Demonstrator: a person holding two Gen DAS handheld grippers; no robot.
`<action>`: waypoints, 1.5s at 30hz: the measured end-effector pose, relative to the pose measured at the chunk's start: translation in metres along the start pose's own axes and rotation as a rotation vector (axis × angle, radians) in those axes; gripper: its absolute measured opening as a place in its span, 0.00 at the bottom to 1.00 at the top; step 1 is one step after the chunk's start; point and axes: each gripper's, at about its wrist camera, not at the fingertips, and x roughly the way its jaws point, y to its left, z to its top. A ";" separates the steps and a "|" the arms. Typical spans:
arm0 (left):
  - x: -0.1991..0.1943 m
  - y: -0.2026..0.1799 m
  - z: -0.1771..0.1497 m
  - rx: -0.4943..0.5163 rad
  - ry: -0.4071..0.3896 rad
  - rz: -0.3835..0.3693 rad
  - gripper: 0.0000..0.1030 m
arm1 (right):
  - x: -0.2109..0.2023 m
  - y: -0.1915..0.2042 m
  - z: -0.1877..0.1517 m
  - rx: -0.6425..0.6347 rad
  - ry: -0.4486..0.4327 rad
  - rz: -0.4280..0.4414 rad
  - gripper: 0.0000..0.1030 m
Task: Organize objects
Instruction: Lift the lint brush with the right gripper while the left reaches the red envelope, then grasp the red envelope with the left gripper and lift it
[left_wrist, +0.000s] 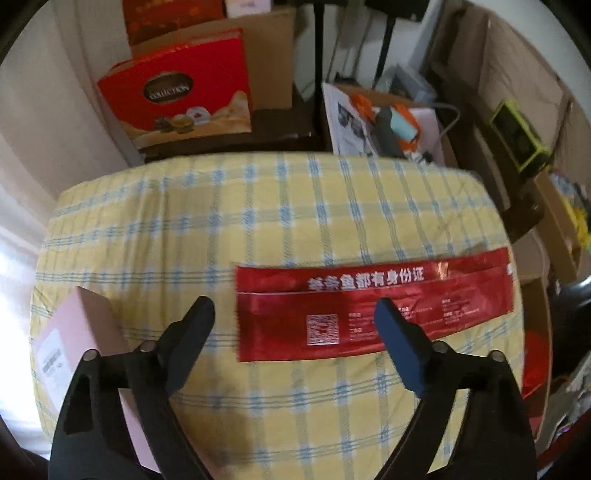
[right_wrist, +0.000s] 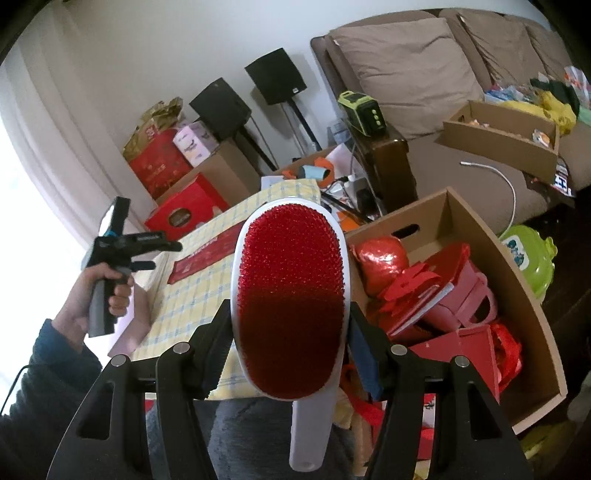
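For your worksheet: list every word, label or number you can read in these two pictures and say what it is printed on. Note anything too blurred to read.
"COLLECTION": oval badge on the red gift box, printed upside down.
"每条鱼都有身份证": white characters on the red foil packet lying on the checked cloth; the first characters are blurred.
Fine print and square code on the packet: too small to read.
Label on the pink box: blurred.
Gold print on the far red box: unreadable.

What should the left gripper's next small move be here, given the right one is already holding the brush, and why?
Probably lower the left gripper onto the near edge of the red packet and close. Its jaws stand open and empty just above the checked cloth, one finger already over the packet. The right gripper is clamped on the red brush, so it is not free for it.
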 end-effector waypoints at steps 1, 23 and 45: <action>0.006 -0.004 -0.002 -0.004 0.017 -0.003 0.66 | -0.001 -0.002 0.000 0.003 -0.002 -0.006 0.58; -0.056 -0.099 -0.036 0.704 -0.209 -0.049 0.99 | -0.007 -0.005 0.001 0.012 -0.006 -0.020 0.58; 0.022 -0.089 0.018 0.920 0.012 -0.370 0.52 | 0.001 -0.009 -0.002 0.008 0.023 -0.028 0.58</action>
